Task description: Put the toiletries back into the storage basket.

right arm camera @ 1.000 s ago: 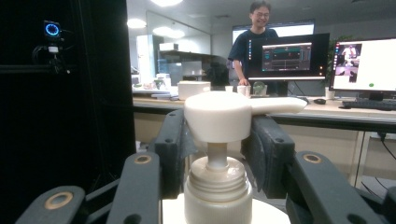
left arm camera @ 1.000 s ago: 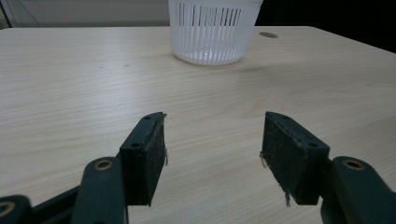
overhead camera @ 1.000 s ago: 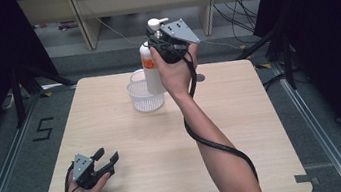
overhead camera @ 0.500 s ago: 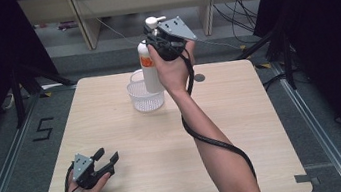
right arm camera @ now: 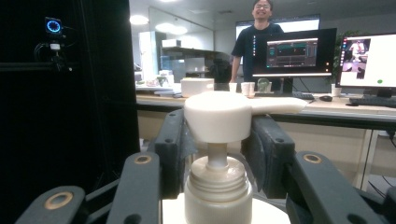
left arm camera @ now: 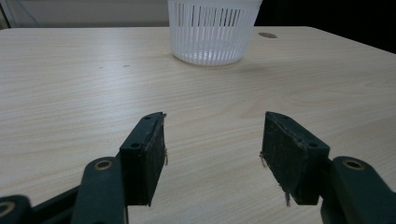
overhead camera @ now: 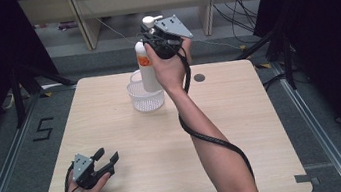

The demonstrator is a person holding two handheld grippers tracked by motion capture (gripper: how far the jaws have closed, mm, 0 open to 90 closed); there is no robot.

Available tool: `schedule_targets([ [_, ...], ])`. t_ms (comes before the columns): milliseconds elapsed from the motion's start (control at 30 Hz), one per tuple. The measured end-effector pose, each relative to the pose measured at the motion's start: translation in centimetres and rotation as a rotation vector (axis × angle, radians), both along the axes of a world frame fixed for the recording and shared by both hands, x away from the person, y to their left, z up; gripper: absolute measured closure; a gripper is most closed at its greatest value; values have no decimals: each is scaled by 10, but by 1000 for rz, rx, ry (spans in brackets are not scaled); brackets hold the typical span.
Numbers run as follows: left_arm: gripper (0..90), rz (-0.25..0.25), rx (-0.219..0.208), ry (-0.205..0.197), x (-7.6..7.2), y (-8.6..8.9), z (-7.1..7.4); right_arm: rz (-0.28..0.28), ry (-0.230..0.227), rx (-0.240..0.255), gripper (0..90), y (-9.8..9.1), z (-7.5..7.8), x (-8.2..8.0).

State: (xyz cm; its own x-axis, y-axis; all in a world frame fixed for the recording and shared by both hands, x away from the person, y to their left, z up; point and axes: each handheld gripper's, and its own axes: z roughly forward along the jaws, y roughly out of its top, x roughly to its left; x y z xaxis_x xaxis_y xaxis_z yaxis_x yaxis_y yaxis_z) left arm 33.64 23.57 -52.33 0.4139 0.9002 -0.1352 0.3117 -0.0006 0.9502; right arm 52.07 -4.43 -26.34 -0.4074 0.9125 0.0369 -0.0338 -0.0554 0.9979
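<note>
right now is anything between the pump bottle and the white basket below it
Nothing visible. The right gripper holds the pump bottle upright, its base over the white basket, whose open top looks unobstructed.

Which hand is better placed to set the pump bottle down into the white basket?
Right. The right gripper grips the pump bottle just above the white basket; the left gripper rests open at the table's near edge.

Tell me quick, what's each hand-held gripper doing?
Left hand-held gripper: open, holding nothing, low over the table.
Right hand-held gripper: shut on the pump bottle, held above the white basket.
</note>
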Motion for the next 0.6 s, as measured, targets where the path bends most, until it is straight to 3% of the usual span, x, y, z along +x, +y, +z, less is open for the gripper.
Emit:
schedule_targets([
  [33, 390, 0, 0, 0, 0, 0, 0, 3, 18, 10, 603, 1, 0, 0],
  [600, 390, -2, 0, 0, 0, 0, 0, 16, 20, -3, 603, 11, -3, 8],
])
